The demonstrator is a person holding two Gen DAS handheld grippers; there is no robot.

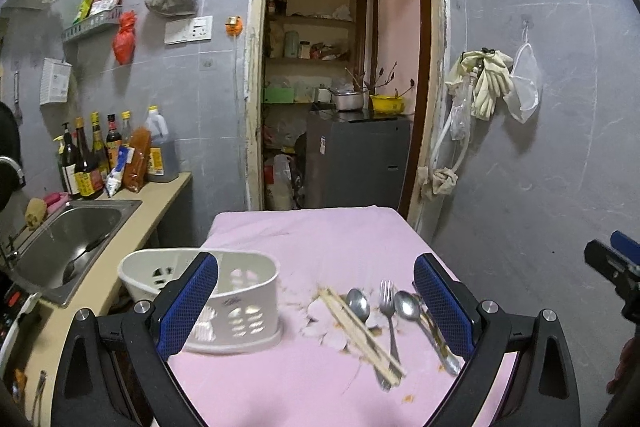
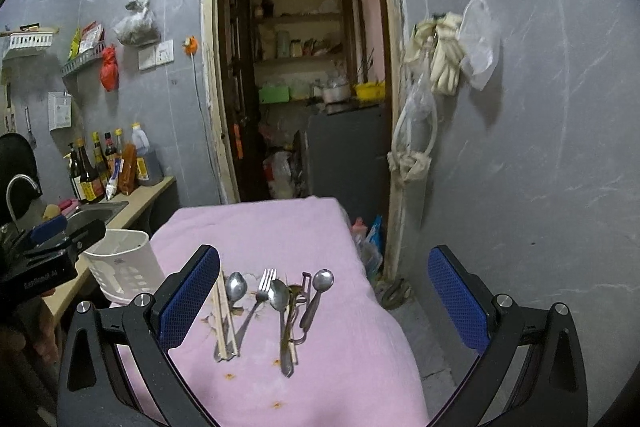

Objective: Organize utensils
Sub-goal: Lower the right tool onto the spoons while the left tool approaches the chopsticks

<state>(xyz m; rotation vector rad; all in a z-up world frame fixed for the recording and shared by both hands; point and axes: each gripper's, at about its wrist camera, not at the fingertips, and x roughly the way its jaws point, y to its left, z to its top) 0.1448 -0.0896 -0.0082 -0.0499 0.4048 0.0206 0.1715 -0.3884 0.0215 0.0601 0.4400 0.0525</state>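
Observation:
A pink-covered table (image 1: 304, 239) holds a white perforated utensil holder (image 1: 224, 299) on its left side. To its right lie wooden chopsticks (image 1: 360, 335), a spoon (image 1: 358, 303), a fork (image 1: 387, 307) and a second spoon (image 1: 407, 305). My left gripper (image 1: 316, 303) hovers open above the table, its left finger in front of the holder. In the right wrist view the chopsticks (image 2: 225, 319), fork (image 2: 262, 293), spoons (image 2: 279, 293), a peeler (image 2: 305, 287) and a small spoon (image 2: 322, 281) lie in a row. My right gripper (image 2: 324, 303) is open over them, holding nothing.
A counter with a steel sink (image 1: 68, 239) and several sauce bottles (image 1: 92, 155) runs along the left. An open doorway (image 1: 340, 87) with shelves and a dark cabinet lies behind the table. Gloves and bags (image 1: 492, 83) hang on the right wall. The floor drops off past the table's right edge.

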